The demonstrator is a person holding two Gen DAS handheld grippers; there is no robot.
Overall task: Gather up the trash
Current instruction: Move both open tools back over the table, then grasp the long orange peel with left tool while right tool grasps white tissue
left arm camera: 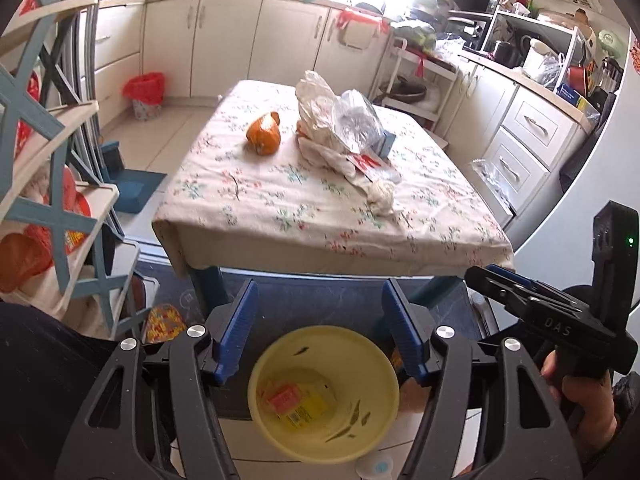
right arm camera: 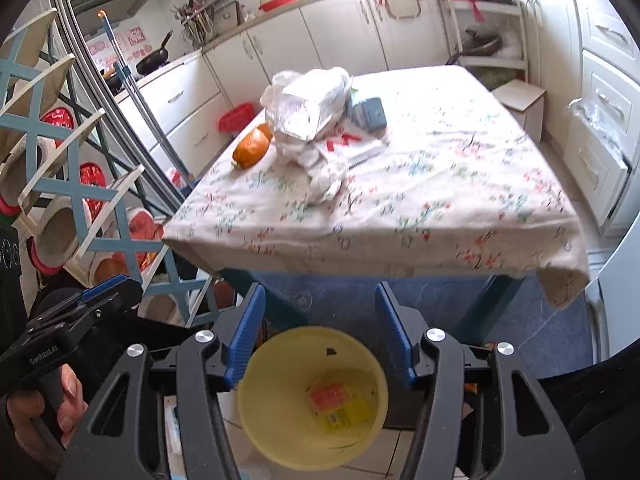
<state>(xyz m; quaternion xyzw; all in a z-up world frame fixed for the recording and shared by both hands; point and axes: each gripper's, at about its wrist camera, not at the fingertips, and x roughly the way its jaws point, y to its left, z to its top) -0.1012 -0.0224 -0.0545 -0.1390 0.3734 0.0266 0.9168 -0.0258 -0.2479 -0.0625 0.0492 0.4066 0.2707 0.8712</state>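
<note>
A yellow bin (left arm camera: 324,392) stands on the floor below both grippers, with a yellow and orange wrapper (left arm camera: 296,400) inside; it also shows in the right wrist view (right arm camera: 312,396). My left gripper (left arm camera: 320,320) is open and empty above the bin. My right gripper (right arm camera: 320,320) is open and empty above it too. On the table with the floral cloth (left arm camera: 304,200) lie an orange bag (left arm camera: 264,132), crumpled plastic bags (left arm camera: 336,120), a red and white wrapper (left arm camera: 366,162), a blue box (left arm camera: 386,144) and a crumpled tissue (left arm camera: 382,196).
A blue and cream shelf rack (left arm camera: 52,200) with red bags stands at the left. A red-lined bin (left arm camera: 144,94) stands by the white cabinets (left arm camera: 240,40). Drawers (left arm camera: 524,140) line the right wall. A dark blue mat (right arm camera: 520,320) lies under the table.
</note>
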